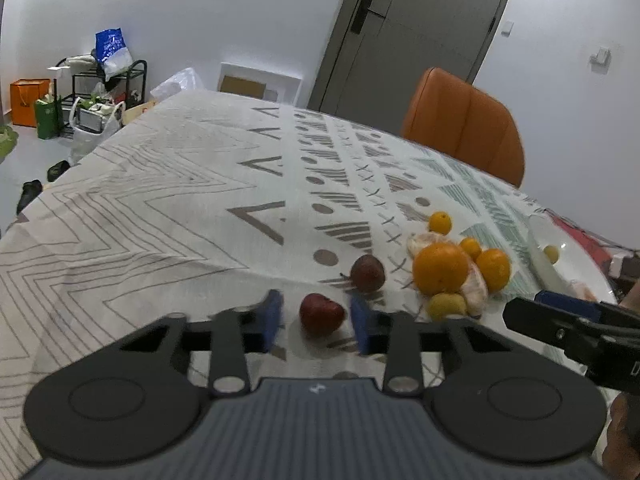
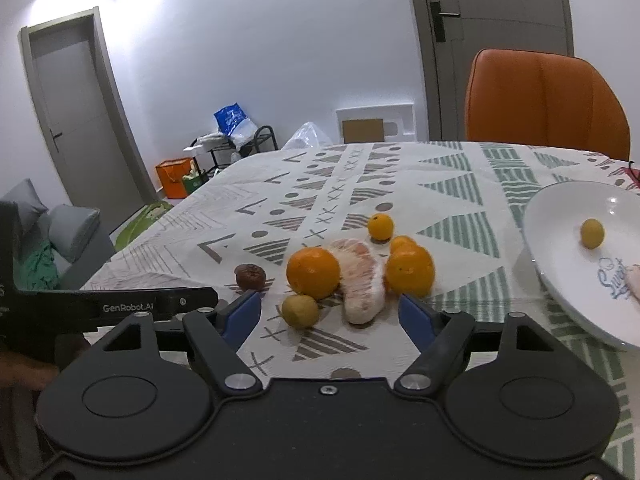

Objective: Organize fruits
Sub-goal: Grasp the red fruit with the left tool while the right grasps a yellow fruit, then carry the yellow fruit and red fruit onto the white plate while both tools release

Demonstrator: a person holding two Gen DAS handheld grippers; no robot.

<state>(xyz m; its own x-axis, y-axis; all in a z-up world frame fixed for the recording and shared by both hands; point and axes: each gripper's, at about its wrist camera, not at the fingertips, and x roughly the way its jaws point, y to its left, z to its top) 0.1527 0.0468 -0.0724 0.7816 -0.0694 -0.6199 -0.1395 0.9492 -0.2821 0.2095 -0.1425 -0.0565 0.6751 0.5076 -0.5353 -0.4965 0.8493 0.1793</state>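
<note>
Fruits are scattered on the patterned tablecloth. Our left gripper has its jaws wide, straddling a dark red fruit that sits between the blue pads with a gap each side, not yet pinched. A second, wrinkled dark fruit lies just behind it. To the right is the pile: big orange, peeled citrus piece, small yellow fruit, and more oranges. The white plate at far right already holds one small yellow fruit. Our right gripper hangs wide over the pile, gripping nothing.

To do this well, we'd centre the red fruit between the pads and close gently, since it looks soft. We'd lift straight up before swinging toward the plate, clear of the right gripper and the oranges, which could roll.
</note>
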